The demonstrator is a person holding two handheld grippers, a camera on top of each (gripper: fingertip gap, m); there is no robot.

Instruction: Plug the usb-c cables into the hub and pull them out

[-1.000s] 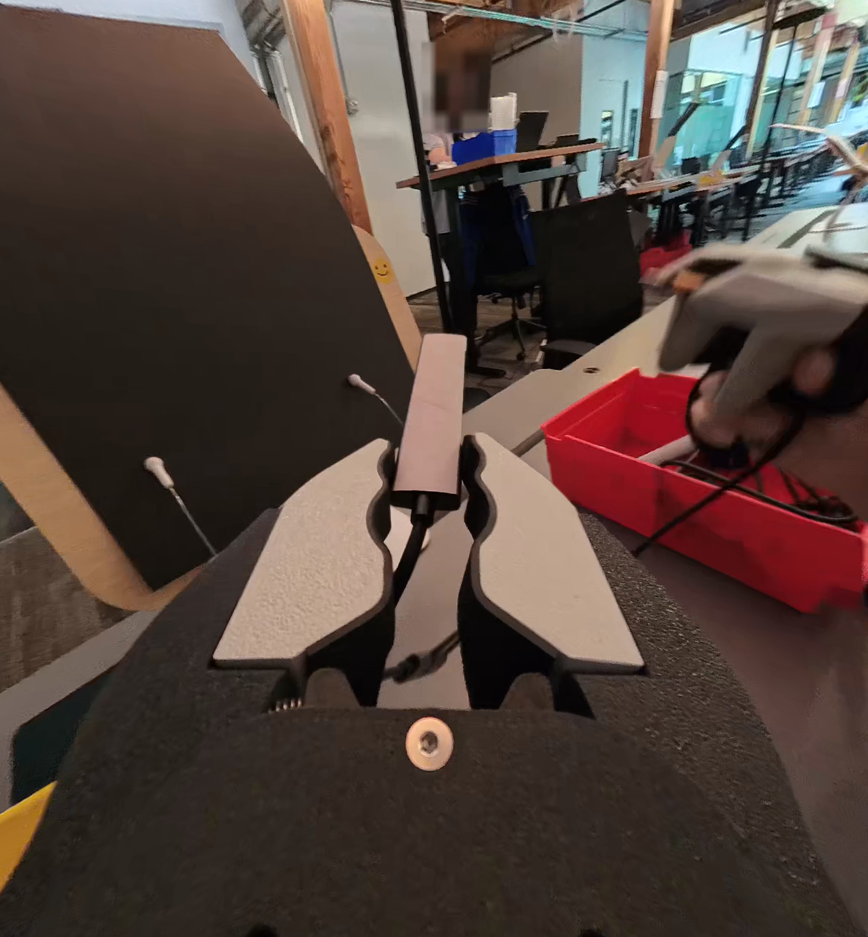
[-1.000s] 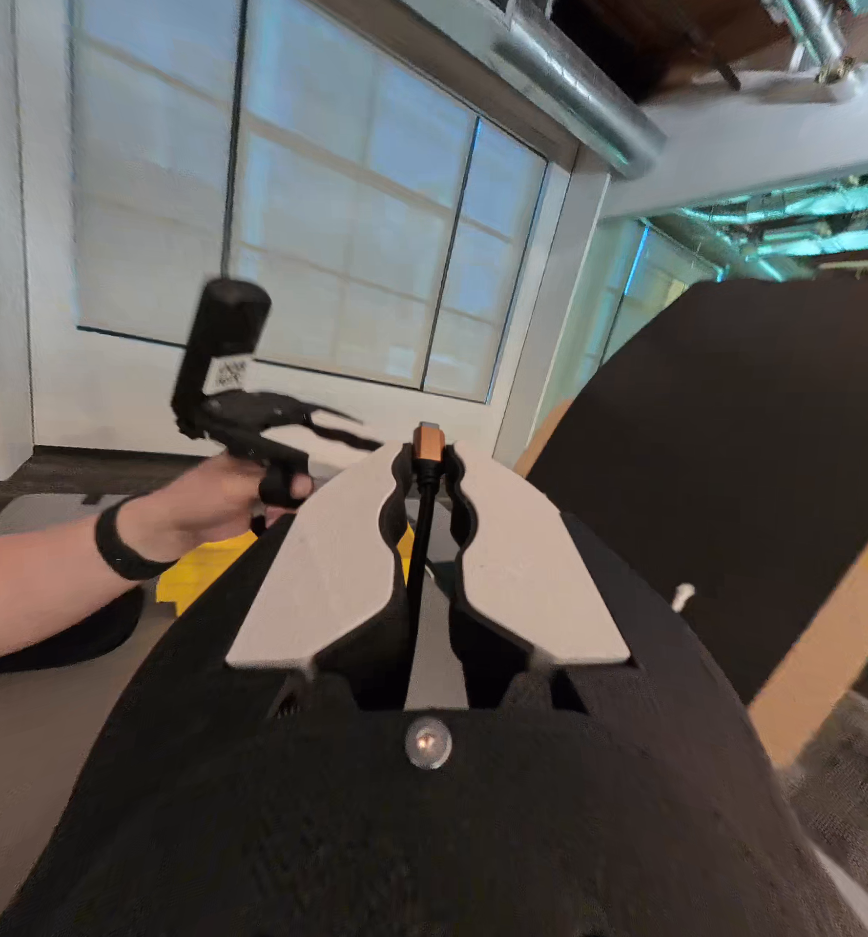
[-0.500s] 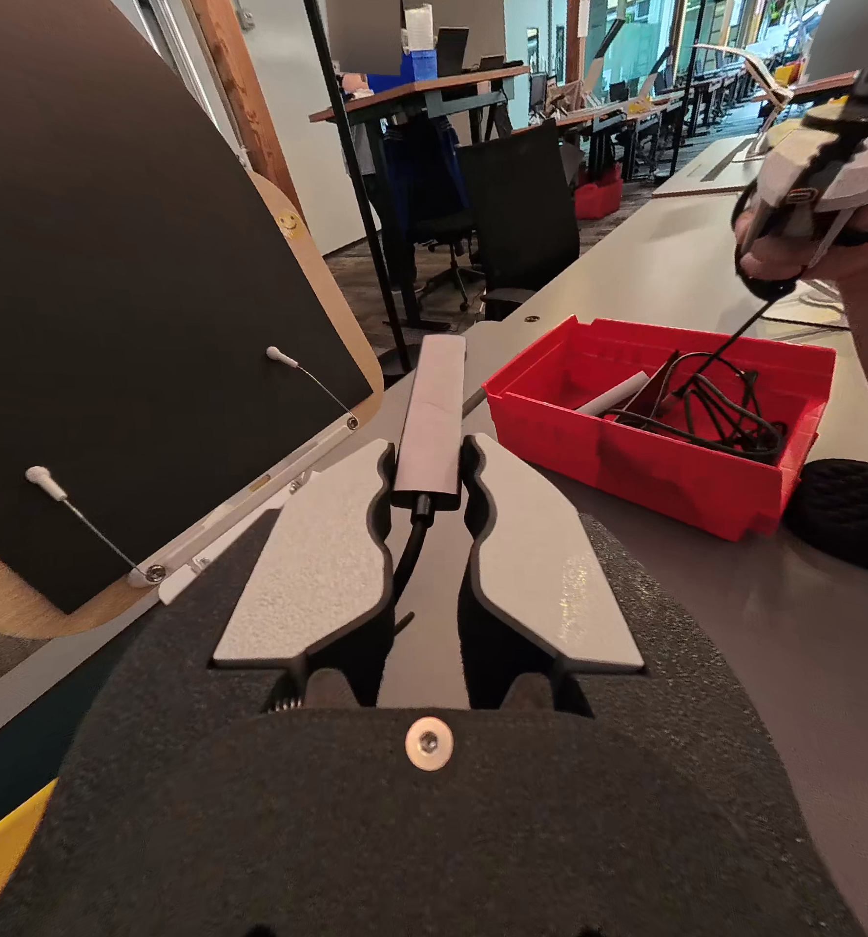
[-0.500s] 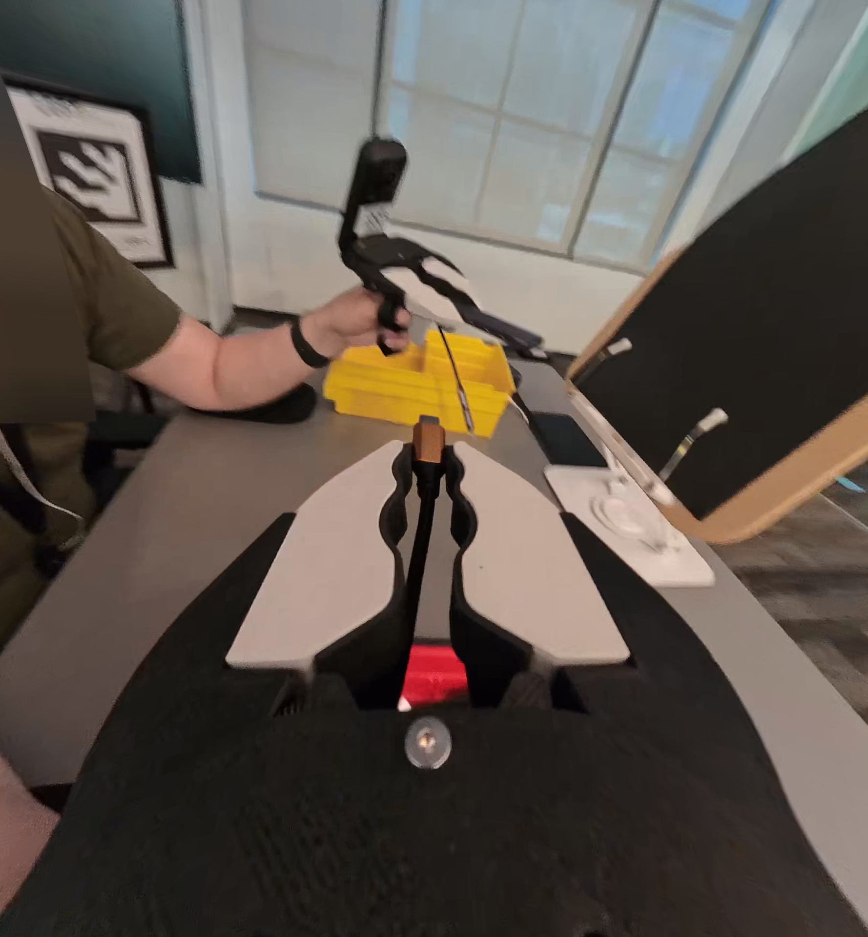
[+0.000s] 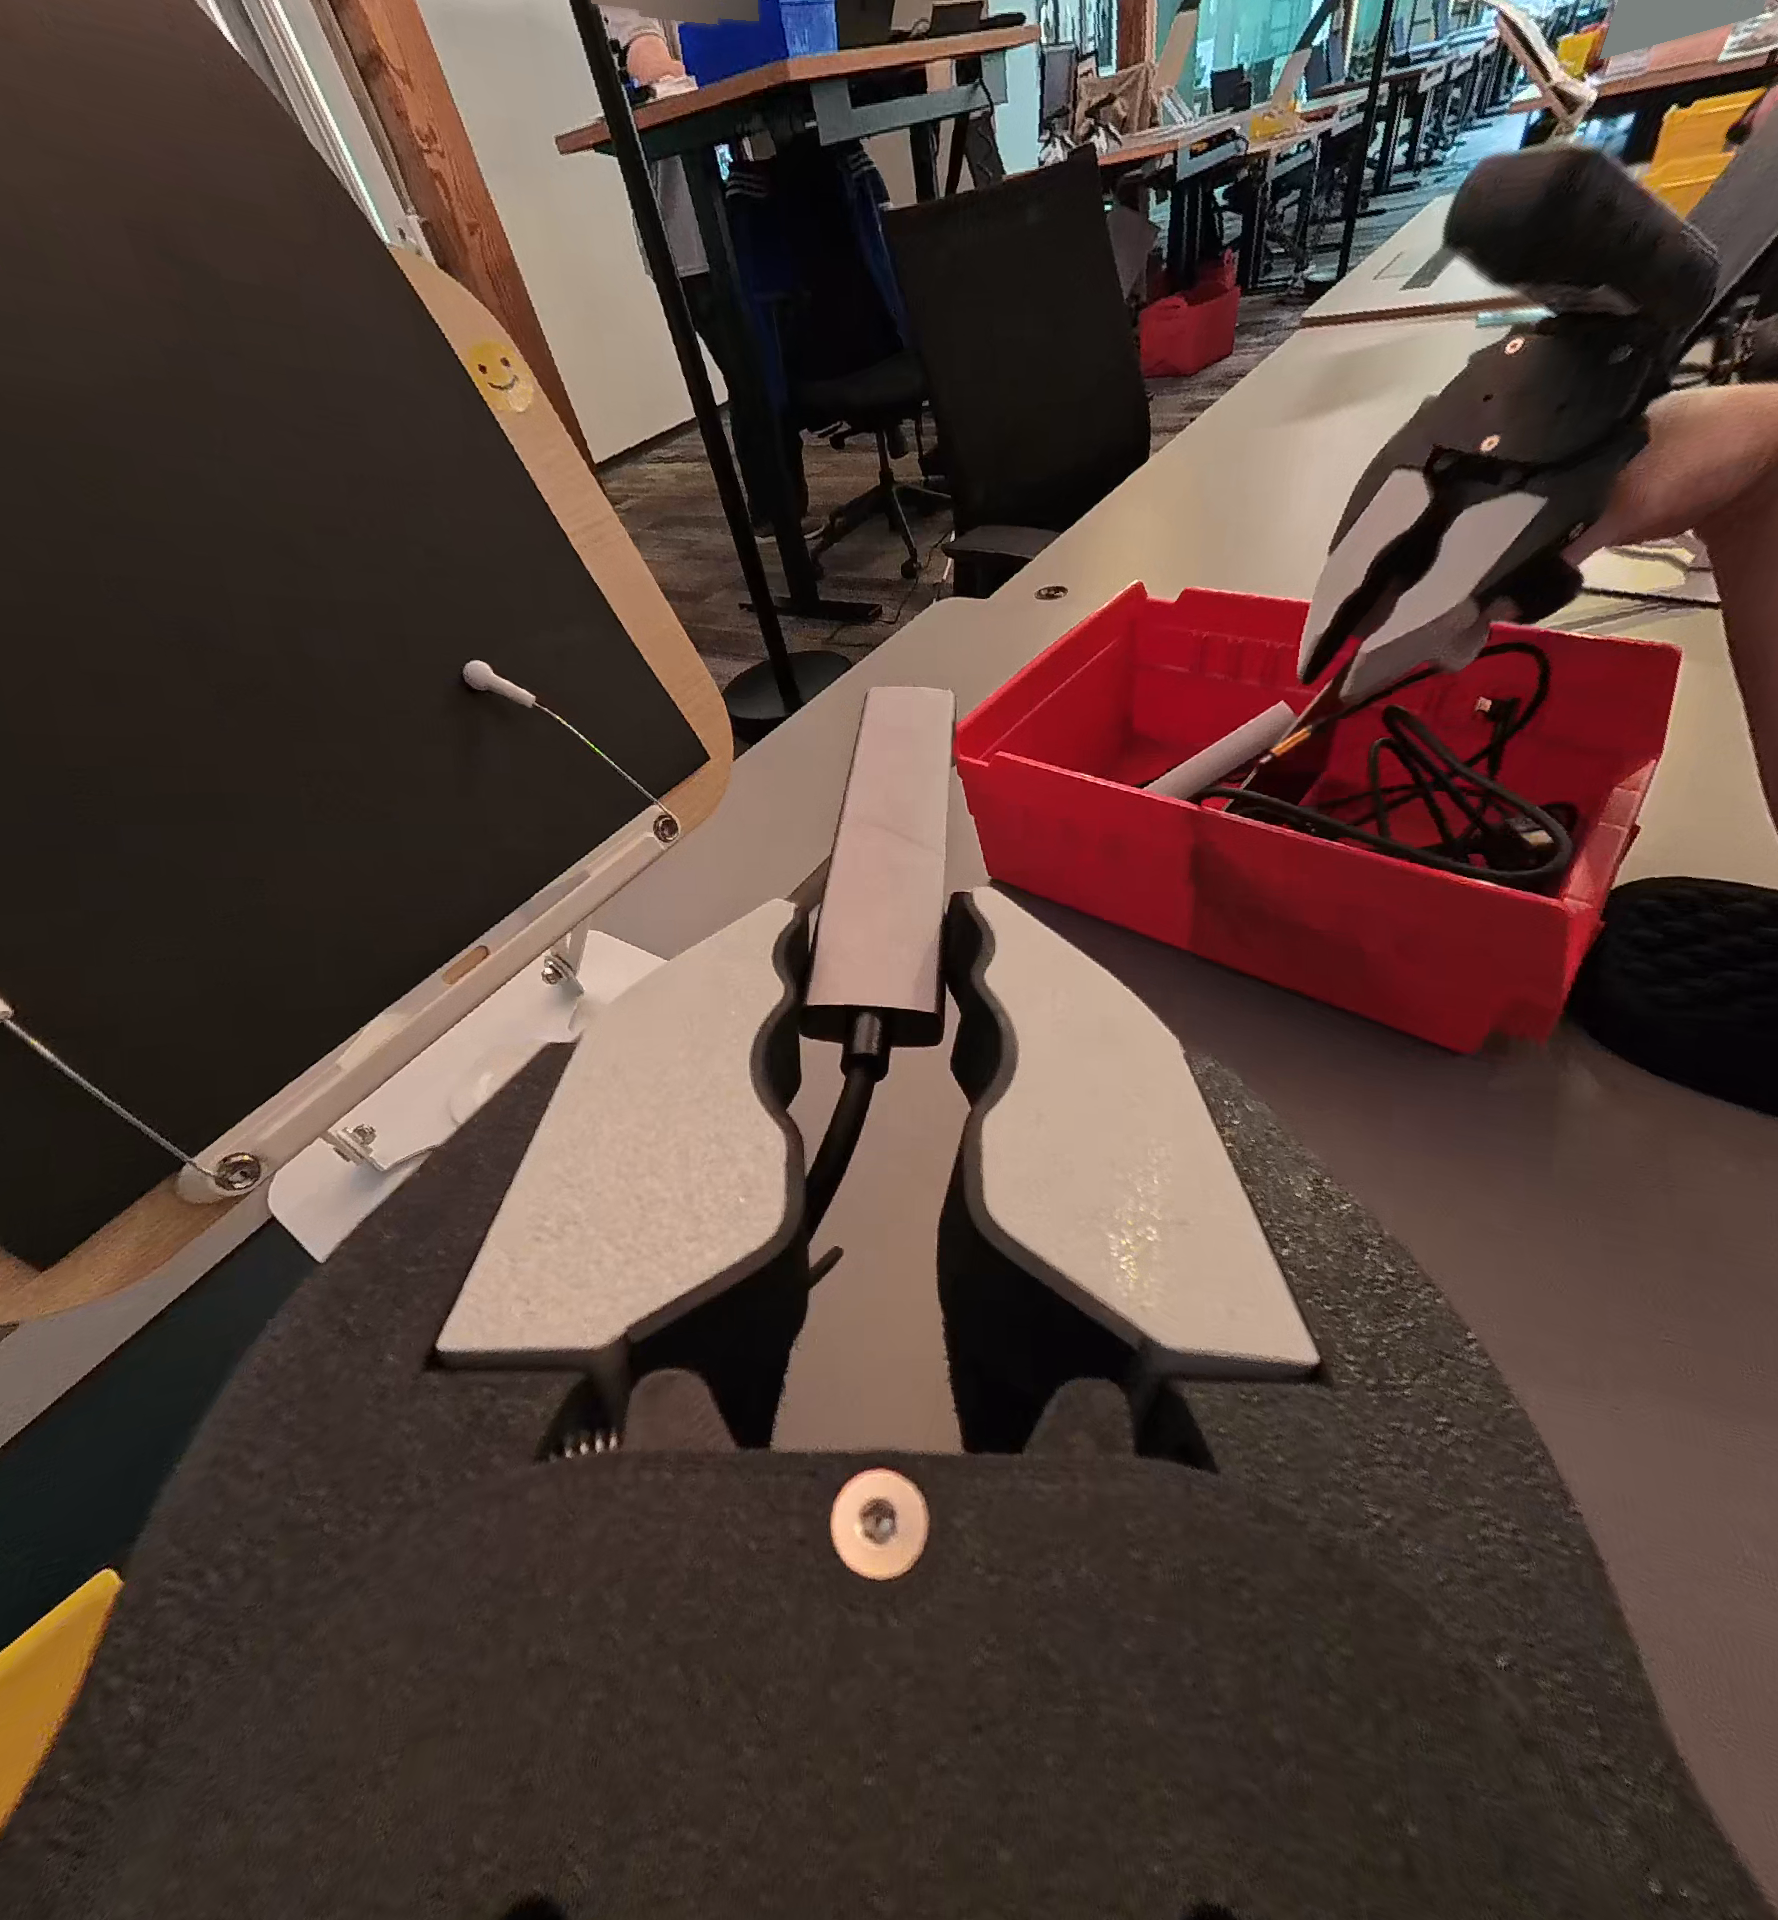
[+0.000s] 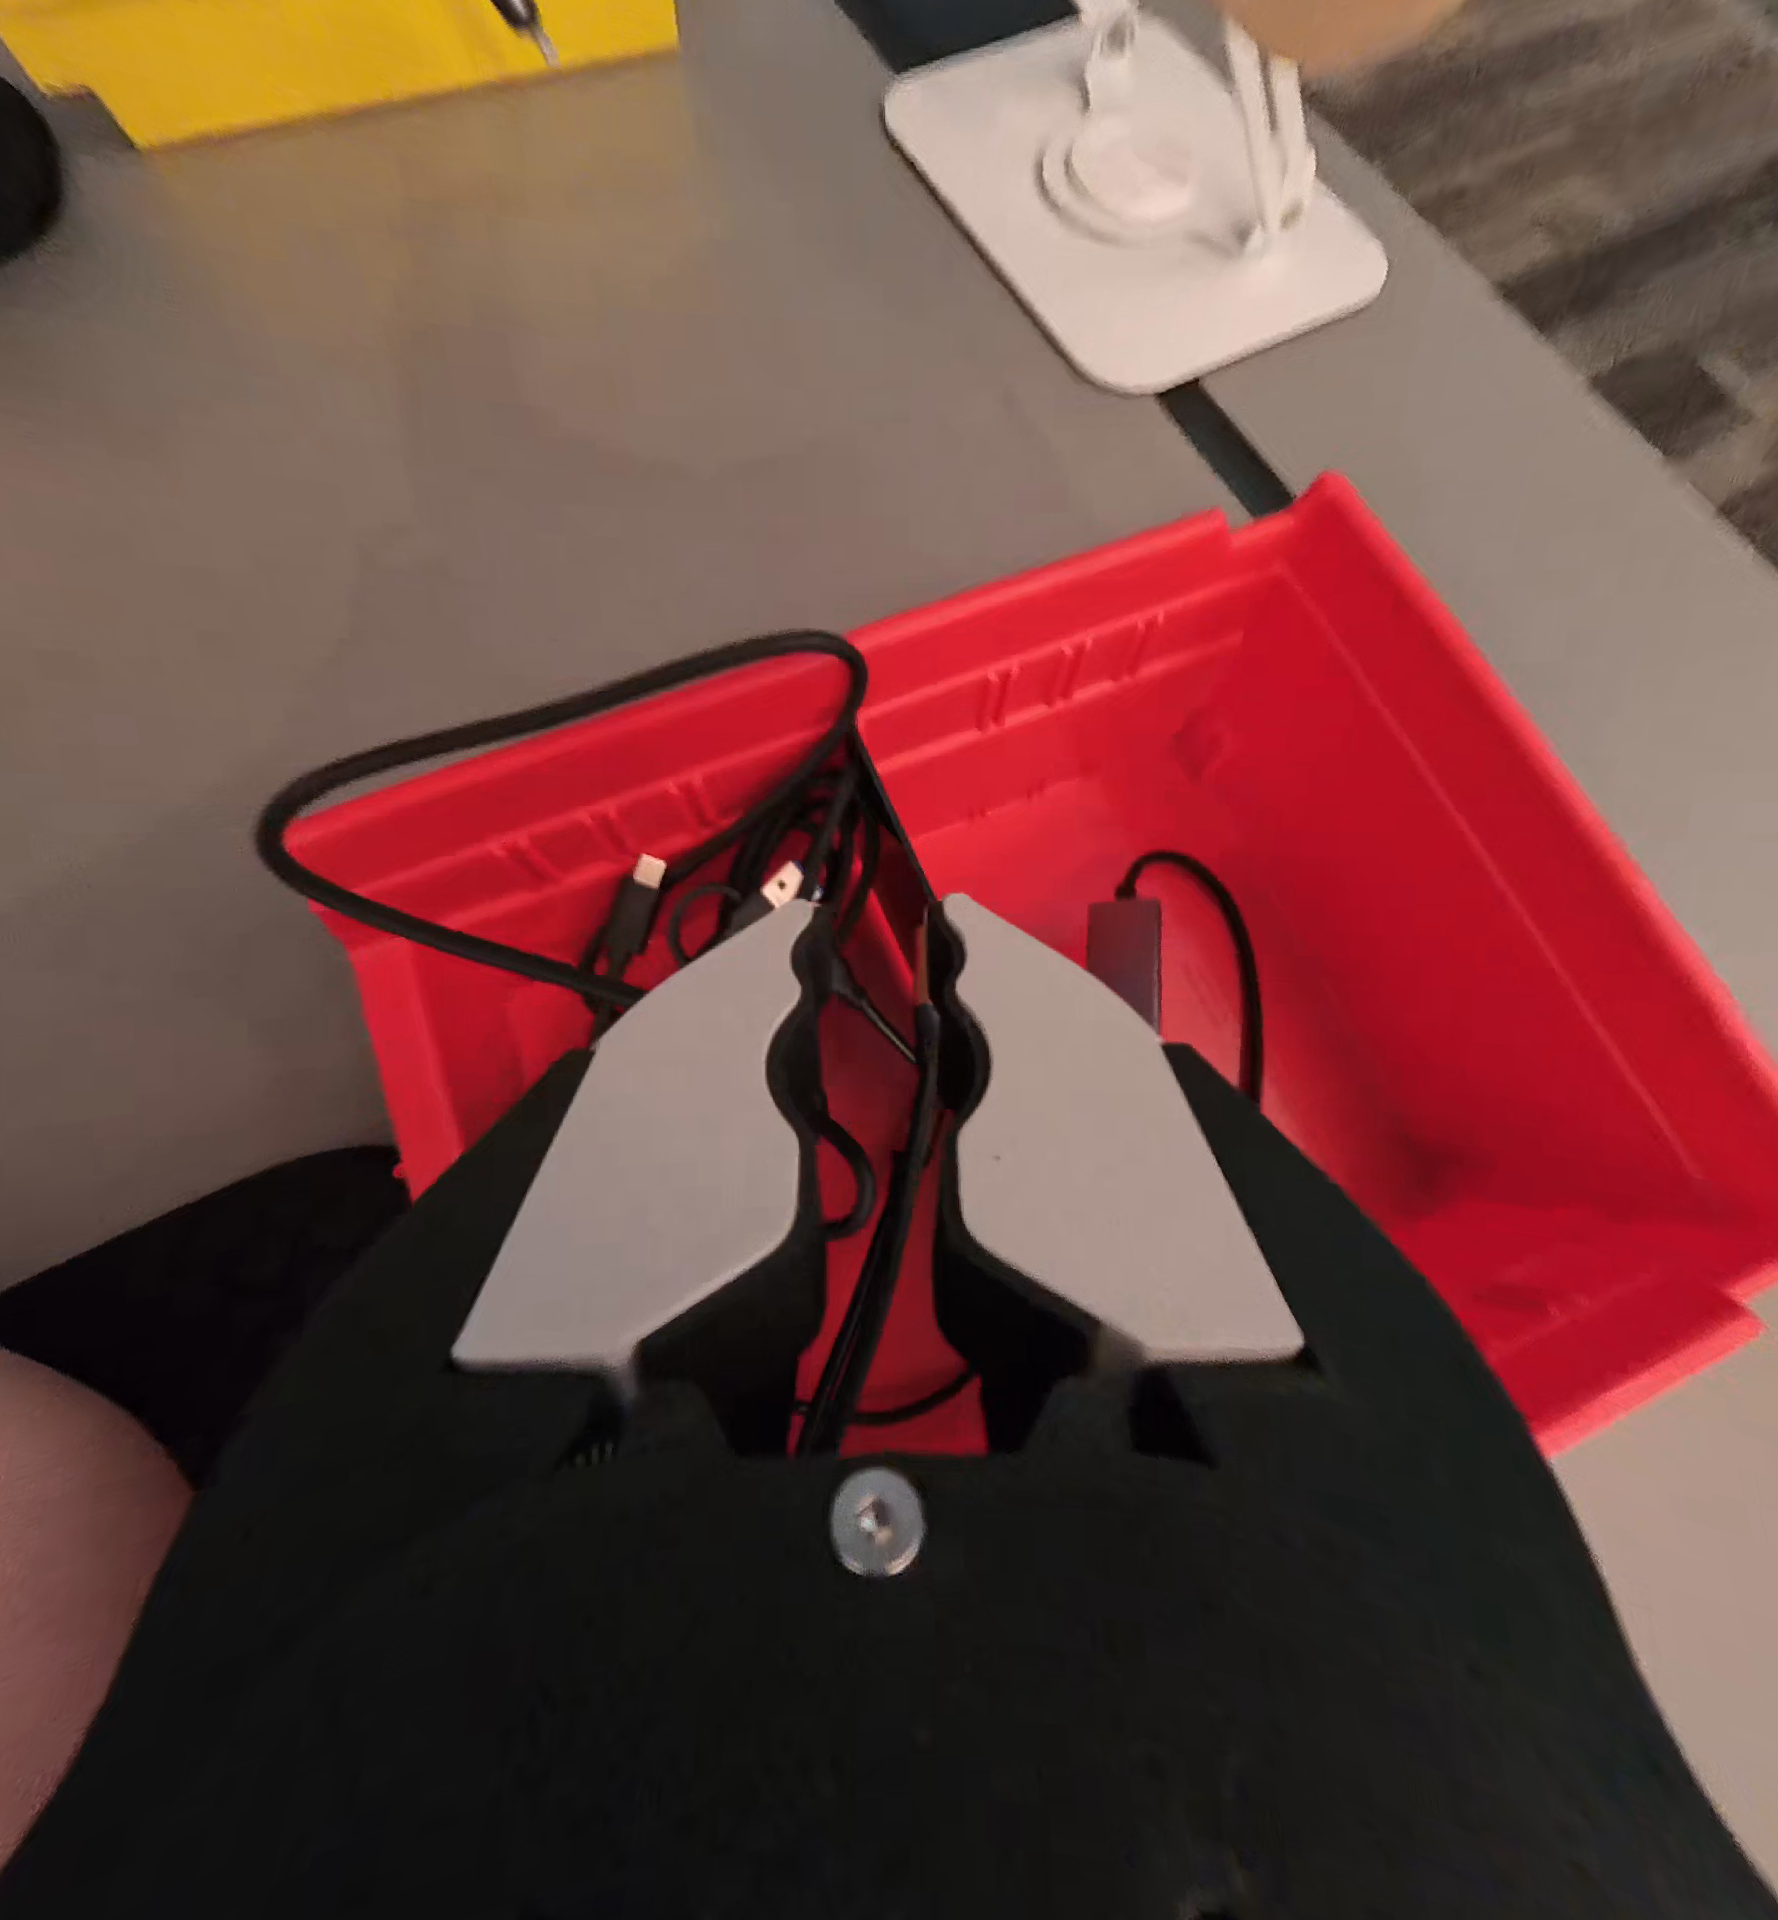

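Grey hub (image 5: 890,862) pinched in left gripper (image 5: 877,914), right gripper (image 6: 869,920) spread over red bin (image 6: 1487,831), cable (image 6: 895,1164) between, contact unclear

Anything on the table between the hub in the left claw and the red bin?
Nothing: in the left wrist view, only bare grey table separates the hub, clamped in the left claw, from the red bin.

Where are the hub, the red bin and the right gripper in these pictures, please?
hub (image 5: 890,862): left wrist view, top face, clamped by left gripper (image 5: 874,914).
red bin (image 5: 1280,914): left wrist view, near wall.
right gripper (image 6: 874,920): right wrist view, between fingertips, above bin.
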